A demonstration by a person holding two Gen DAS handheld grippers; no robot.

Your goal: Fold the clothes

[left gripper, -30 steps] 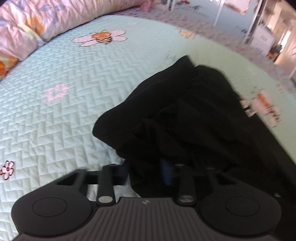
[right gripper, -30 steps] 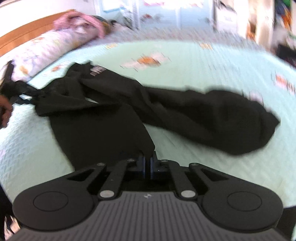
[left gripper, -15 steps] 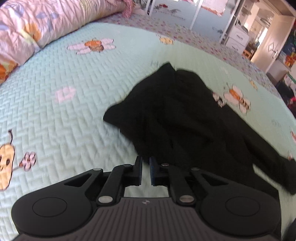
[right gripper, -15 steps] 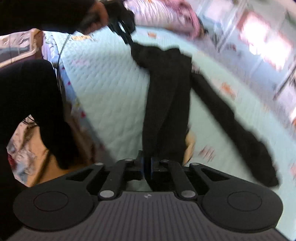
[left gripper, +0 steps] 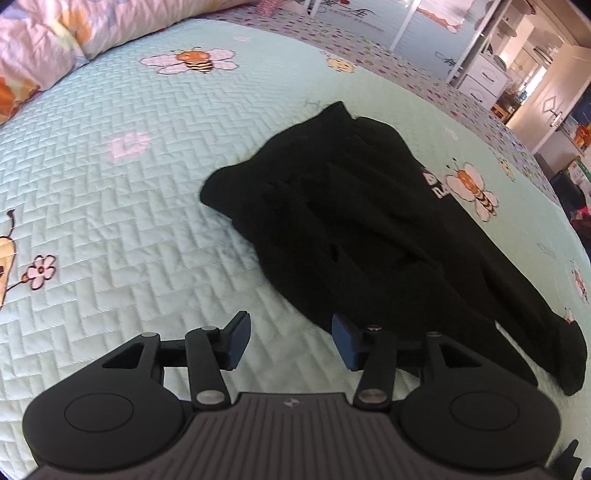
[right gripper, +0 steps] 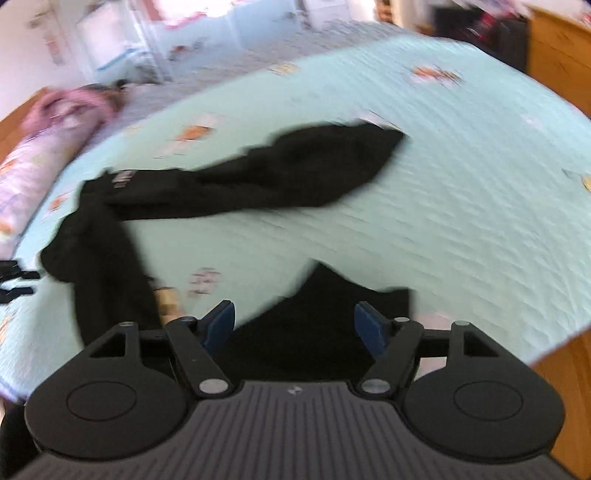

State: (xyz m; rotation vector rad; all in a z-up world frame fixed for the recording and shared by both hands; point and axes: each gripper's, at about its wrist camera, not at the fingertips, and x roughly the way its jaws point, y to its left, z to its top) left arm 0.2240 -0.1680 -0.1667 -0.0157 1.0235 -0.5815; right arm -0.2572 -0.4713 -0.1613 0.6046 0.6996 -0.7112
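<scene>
Black garment (left gripper: 369,229), soft knit-looking cloth with a small white print near one edge, lies loose and rumpled on the pale green quilted bedspread (left gripper: 129,221), bee and flower patches on it. In the left wrist view it runs from a bunched end mid-frame down toward the lower right; in the blurred right wrist view it sprawls in long limbs across the bed (right gripper: 295,177), one dark part right under the claw. Sleeves or legs, cannot tell which.

Left gripper (left gripper: 288,341): jaws opening, about half wide, nothing pinched; blue pads (left gripper: 345,341) bare, the right pad just over the cloth edge, the left pad over bare quilt. Right gripper (right gripper: 293,326): jaws opening, wide; dark fabric lies between and beneath them, pads not pressing on it as far as the blur allows.

Handling, as a judgement: light, limp, no stiffness, will sag and drag when lifted, layers likely to slide over each other. Not fragile, not slippery on a quilted surface. Best hold is at a hem, cuff or corner, one thin edge per claw, both ends of the same edge so it hangs flat. Avoid grabbing the thick bunched middle. Fold barely started, cloth needs spreading first.

Pink floral pillow (left gripper: 55,33) along the far left, well apart.
</scene>
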